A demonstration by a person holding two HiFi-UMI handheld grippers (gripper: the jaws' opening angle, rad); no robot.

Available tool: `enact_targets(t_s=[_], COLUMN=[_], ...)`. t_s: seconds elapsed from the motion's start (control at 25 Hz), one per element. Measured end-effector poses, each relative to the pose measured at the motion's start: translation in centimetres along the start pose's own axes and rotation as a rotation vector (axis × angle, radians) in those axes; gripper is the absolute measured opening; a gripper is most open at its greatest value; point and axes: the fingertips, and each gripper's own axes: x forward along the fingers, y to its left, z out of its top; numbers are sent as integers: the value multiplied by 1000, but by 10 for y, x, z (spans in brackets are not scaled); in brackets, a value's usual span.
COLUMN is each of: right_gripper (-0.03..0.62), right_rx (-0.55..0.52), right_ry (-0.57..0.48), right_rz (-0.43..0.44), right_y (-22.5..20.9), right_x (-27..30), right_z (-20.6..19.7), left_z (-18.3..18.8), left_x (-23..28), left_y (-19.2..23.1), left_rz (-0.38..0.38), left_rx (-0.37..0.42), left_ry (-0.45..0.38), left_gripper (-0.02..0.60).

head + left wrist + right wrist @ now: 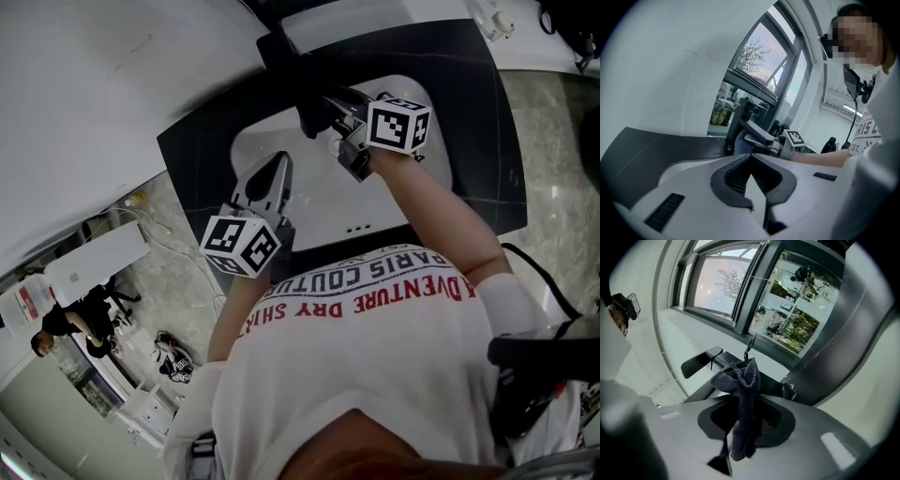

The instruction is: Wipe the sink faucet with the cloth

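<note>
Since the wiping is done with the cloth's free end, the right gripper (749, 397) is clenched on the dark cloth (740, 376) with the cloth lying lengthwise along the jaws. The strip runs from the lower centre of the right gripper view up between the pads. Its bunched head sticks out past the tips, so its long axis points the way the gripper points.

In the left gripper view, at centre frame, that bluish bundle rests against the black faucet (745, 119), low down under the flat lever. The wiping step appears to be in hand.

In the head view the faucet slants from the upper centre down toward the white sink (403, 202), so its long axis is diagonal. The right gripper comes at it from the right, across that axis, which would suit rubbing round the stem.

The left gripper (750, 158) has its jaws closed on each other with nothing between them. In the head view it sits over the left part of the basin, pointing up-frame toward the faucet but apart from it. It is probably parked there to keep clear.
</note>
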Motion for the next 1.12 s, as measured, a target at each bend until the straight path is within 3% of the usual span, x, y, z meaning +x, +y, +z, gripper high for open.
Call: enact_targets(t_s=[0.32,0.6,0.72,1.12], right_gripper=[77,77,77,77], right_rx=[-67,-68,-33,130], right_ry=[72,75,47,-56], right_rz=[-197,-268,-208,114], right_y=[-30,-38,-30,5], right_x=[3,-4,-5,2], right_z=[-16,-16,-14,2], left_z=[1,0,-1,-5], left_x=[2,2,2,-1], left_y=[8,5,4,3], left_rz=[2,-1,-3,10], left_rx=[-10,-15,-15,-16], left_ry=[-1,0,-3,-4], left_gripper=[2,2,2,2])
